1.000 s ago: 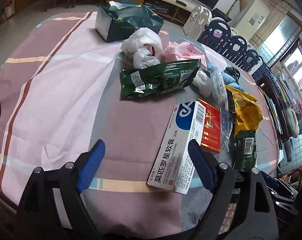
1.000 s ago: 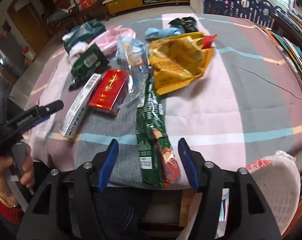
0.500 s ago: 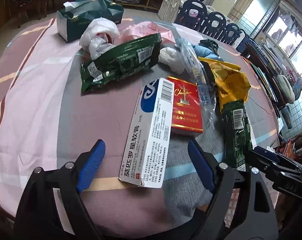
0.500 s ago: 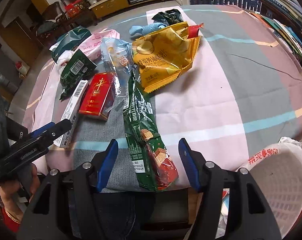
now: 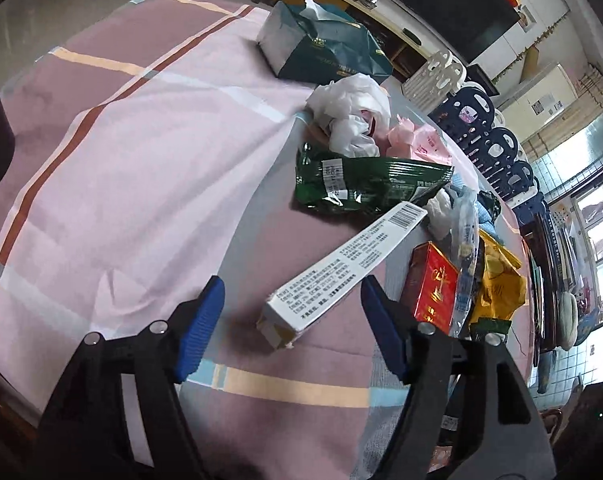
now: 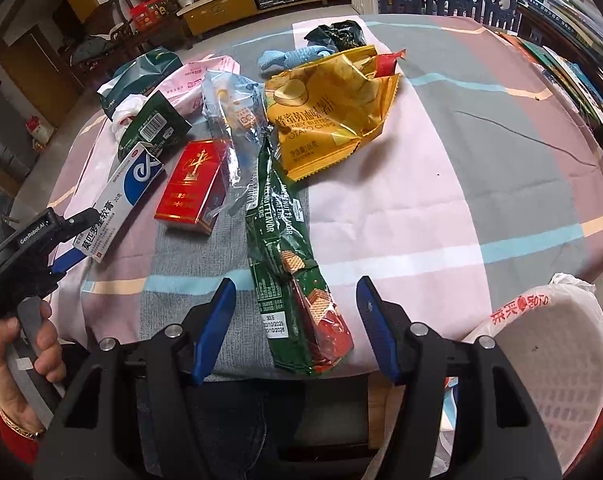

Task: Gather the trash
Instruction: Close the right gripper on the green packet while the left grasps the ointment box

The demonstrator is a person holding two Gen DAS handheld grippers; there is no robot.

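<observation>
Trash lies on a checked tablecloth (image 5: 121,184). My left gripper (image 5: 293,308) is open, its jaws on either side of the near end of a white ointment box (image 5: 341,268); the box also shows in the right wrist view (image 6: 117,196). My right gripper (image 6: 295,312) is open over the near end of a long green wafer wrapper (image 6: 285,248). Beside these lie a red cigarette pack (image 6: 191,186), a yellow chip bag (image 6: 329,108), a clear plastic wrapper (image 6: 233,120) and a green snack bag (image 5: 361,188).
A white bag-lined bin (image 6: 541,360) stands at the table's near right corner. A teal tissue pack (image 5: 321,48), white crumpled bags (image 5: 349,112) and a pink pack (image 5: 421,144) lie farther back. Chairs (image 5: 481,120) stand behind the table.
My left gripper has swung left and dropped lower, so the ointment box now lies slanted between its jaws. My right gripper has moved slightly closer over the green wafer wrapper.
</observation>
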